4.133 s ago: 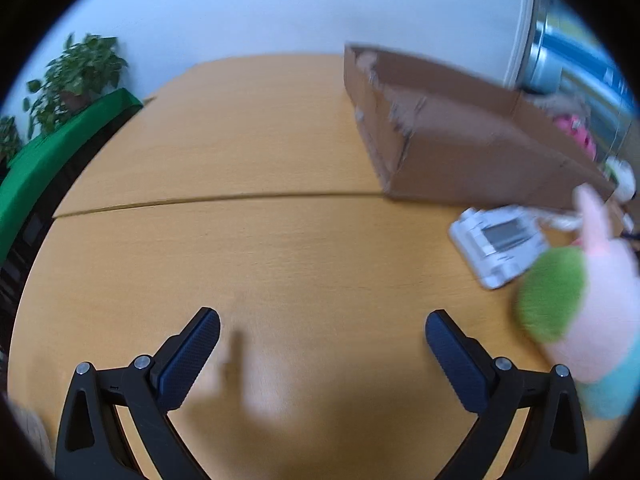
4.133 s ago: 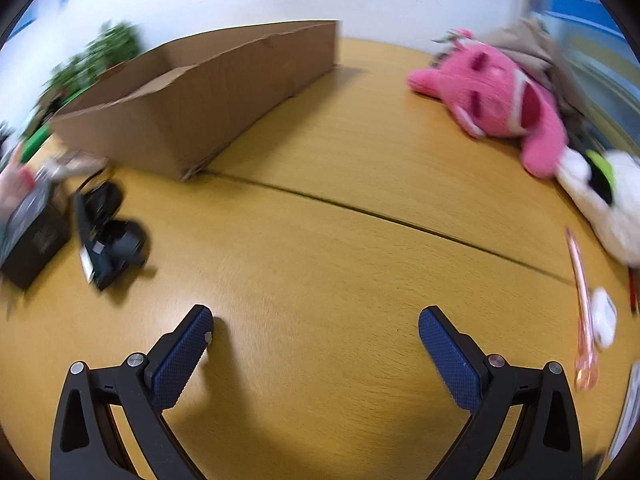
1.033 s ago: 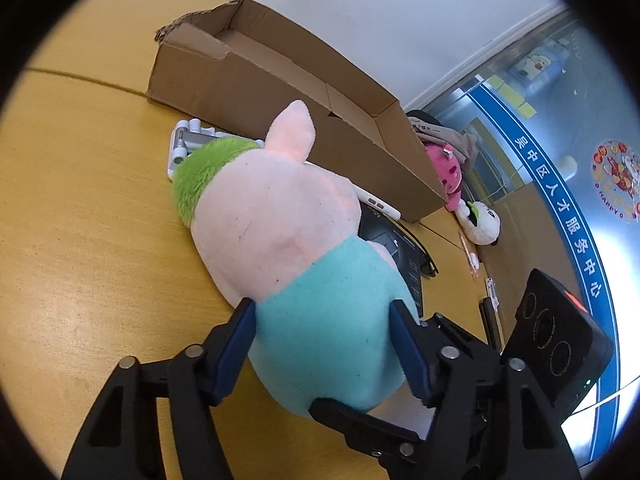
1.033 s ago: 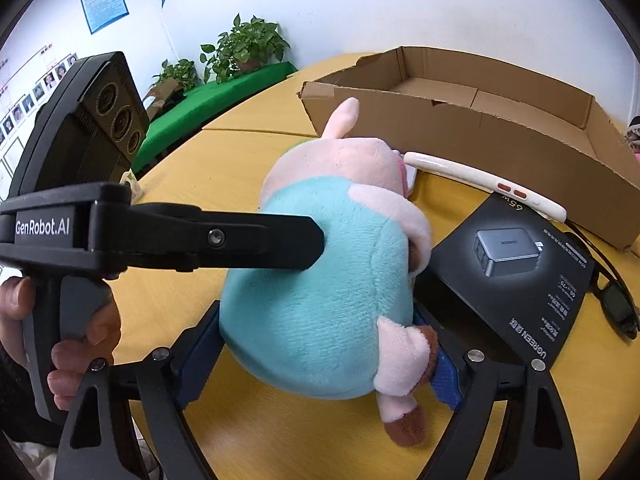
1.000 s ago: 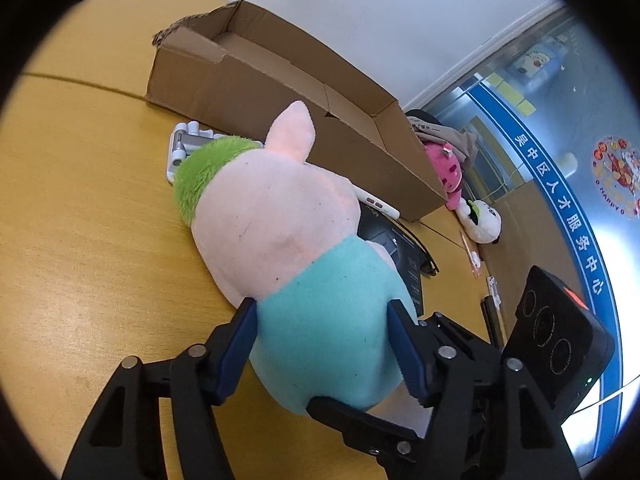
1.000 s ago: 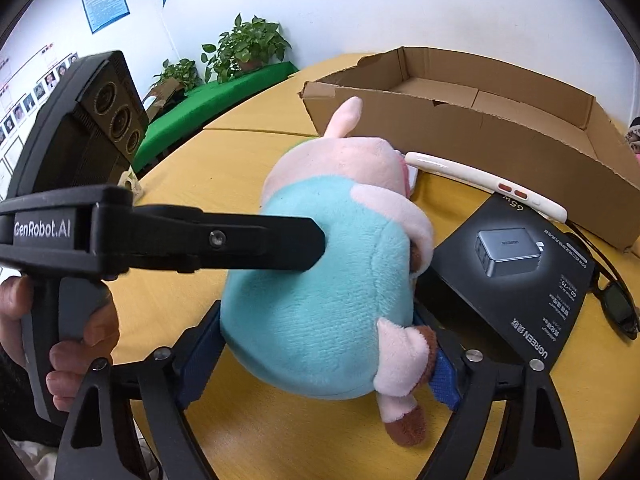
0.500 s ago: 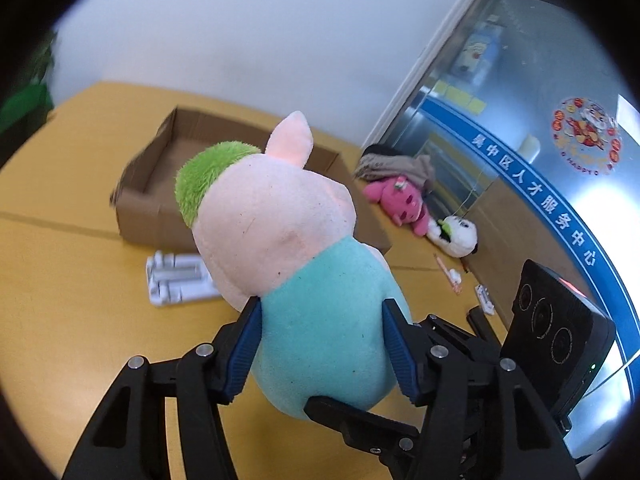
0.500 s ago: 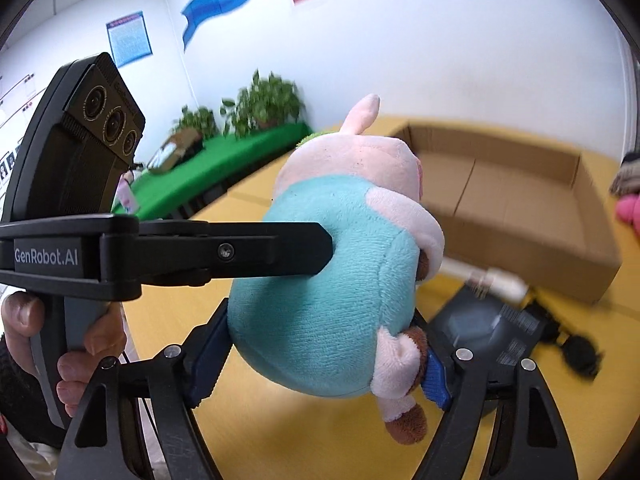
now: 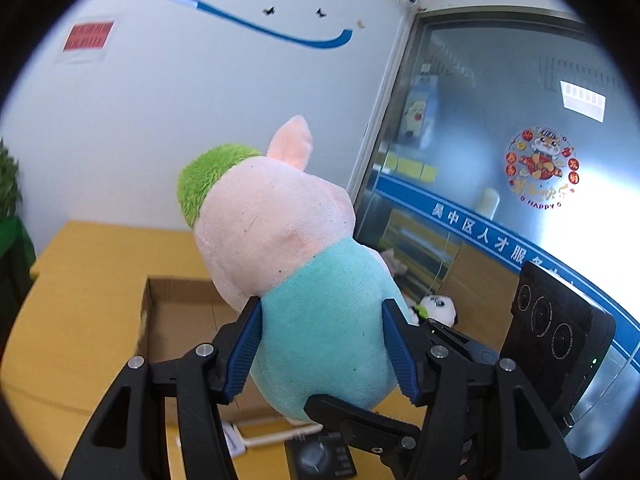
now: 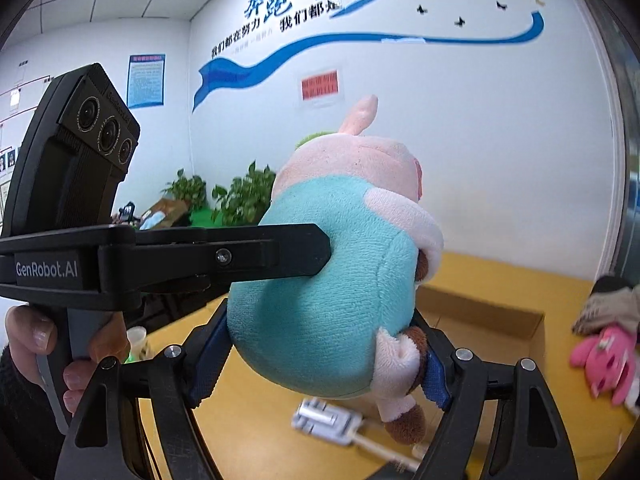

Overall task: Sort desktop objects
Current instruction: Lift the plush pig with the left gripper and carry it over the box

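Left wrist view: the left claw (image 9: 322,350) is about half open and clamped on the teal belly of a plush pig (image 9: 288,264), its blue pads pressed into both flanks so the toy is held in the air, pink head and green cap rising above the fingers. Just to the right of this claw, the black body of the right claw (image 9: 556,344) crosses in, one finger reaching under the toy. Below the fingers lie a white stand (image 9: 244,436) and a dark flat package (image 9: 320,460) on the yellow table (image 9: 80,300). Beyond the fingers sits an open cardboard box (image 9: 176,312), with a small panda toy (image 9: 438,308) off to the right.

Right wrist view: the right claw (image 10: 320,364) is spread wide and also gripping the pig, which fills the gap between its pads. From the left, the other claw's finger presses the toy's side, a hand (image 10: 44,360) wrapped on its handle. Farther right, a pink plush toy (image 10: 608,360) lies on the table.
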### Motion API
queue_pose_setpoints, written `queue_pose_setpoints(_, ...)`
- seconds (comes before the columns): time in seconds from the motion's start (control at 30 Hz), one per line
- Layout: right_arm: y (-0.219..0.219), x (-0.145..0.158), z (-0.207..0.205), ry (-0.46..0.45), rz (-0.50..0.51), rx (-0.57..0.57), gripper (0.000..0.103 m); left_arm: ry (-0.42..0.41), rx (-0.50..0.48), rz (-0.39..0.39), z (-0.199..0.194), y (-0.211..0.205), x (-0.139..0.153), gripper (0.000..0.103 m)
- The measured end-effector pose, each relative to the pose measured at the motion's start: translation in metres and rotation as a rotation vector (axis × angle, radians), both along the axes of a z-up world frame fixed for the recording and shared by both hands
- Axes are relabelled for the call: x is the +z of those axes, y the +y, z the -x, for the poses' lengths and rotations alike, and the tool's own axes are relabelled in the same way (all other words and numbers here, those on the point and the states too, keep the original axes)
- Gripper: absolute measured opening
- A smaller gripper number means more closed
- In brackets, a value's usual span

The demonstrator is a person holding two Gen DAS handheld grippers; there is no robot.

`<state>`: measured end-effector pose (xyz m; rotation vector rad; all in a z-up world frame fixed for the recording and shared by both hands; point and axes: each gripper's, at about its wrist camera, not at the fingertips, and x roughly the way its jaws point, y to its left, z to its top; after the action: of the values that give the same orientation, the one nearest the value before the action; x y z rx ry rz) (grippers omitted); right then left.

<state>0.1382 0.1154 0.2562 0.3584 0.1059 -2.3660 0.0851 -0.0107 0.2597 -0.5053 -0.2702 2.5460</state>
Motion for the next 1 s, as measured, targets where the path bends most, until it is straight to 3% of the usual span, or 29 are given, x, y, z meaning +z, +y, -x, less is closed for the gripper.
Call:
queue_pose_setpoints(0.2, -0.009, 0.058, 0.02, 0.073, 0.037, -0.011, 0.084, 0.092, -0.01, 0.014, 0.026, -0.006, 0.052, 0.058)
queue_pose_setpoints(0.43, -0.025, 0.095, 0.056, 0.093, 0.053, -0.036, 0.084, 0.112, -0.036, 0.011, 0.061, -0.006, 0.083, 0.058)
queue_pose_setpoints(0.63, -0.039, 0.099, 0.104, 0.059, 0.086, -0.054, 0.084, 0.092, -0.042, 0.054, 0.101, -0.008, 0.093, 0.058)
queue_pose_setpoints(0.77, -0.038, 0.094, 0.131, 0.054, 0.086, -0.063, 0.084, 0.073, -0.058, 0.039, 0.131, -0.02, 0.092, 0.058)
queue_pose_setpoints(1.0, -0.052, 0.068, 0.201, -0.018, 0.1, -0.085, 0.084, -0.001, -0.057, 0.046, 0.197, -0.032, 0.054, 0.058)
